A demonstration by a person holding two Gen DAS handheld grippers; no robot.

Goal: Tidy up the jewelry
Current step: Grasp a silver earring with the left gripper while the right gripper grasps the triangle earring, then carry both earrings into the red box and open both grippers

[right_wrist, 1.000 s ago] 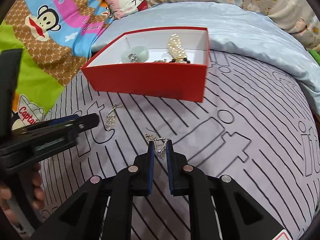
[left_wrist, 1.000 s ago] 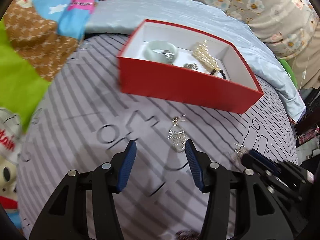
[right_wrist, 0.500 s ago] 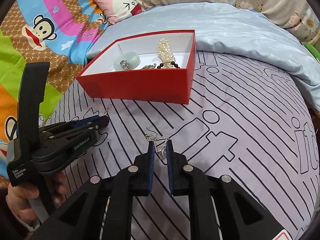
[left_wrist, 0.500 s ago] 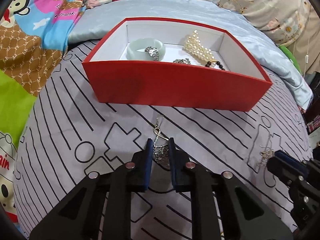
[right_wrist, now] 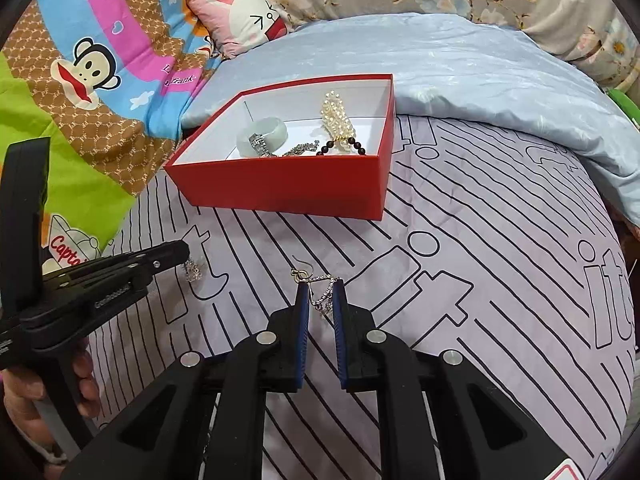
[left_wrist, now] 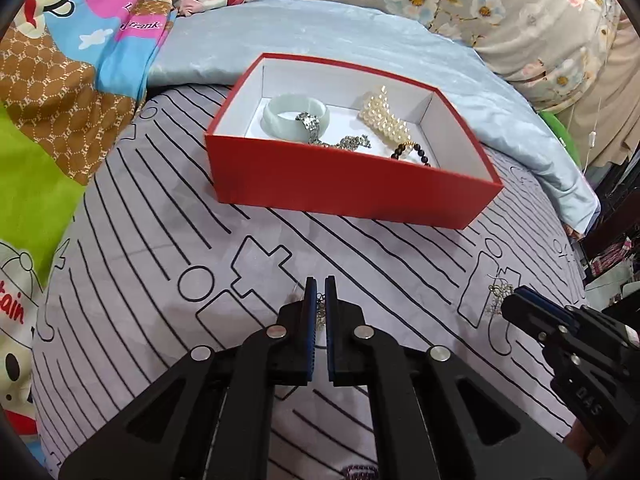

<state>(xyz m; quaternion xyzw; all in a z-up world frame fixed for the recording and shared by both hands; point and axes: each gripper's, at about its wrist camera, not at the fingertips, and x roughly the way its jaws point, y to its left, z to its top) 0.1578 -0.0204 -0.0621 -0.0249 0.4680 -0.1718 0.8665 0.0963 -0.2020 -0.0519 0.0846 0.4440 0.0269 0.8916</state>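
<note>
You had the left gripper [left_wrist: 320, 289] clenched on one earring [left_wrist: 321, 312] and the right gripper [right_wrist: 321, 294] clenched on its mate [right_wrist: 320, 292], both just above the bed cover [right_wrist: 480, 280]. Both sat short of the red box [left_wrist: 344, 188], presumably so that the pair goes in together.

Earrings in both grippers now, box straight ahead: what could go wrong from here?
1. The left gripper pinches its earring near the fingertips, most of it dangling; it may slip out in transit.
2. The right gripper holds the second earring with hook and chain loose beyond the tips; they could snag the red box rim.
3. Dropped onto the silver chain beside the jade bangle, either could tangle.
</note>
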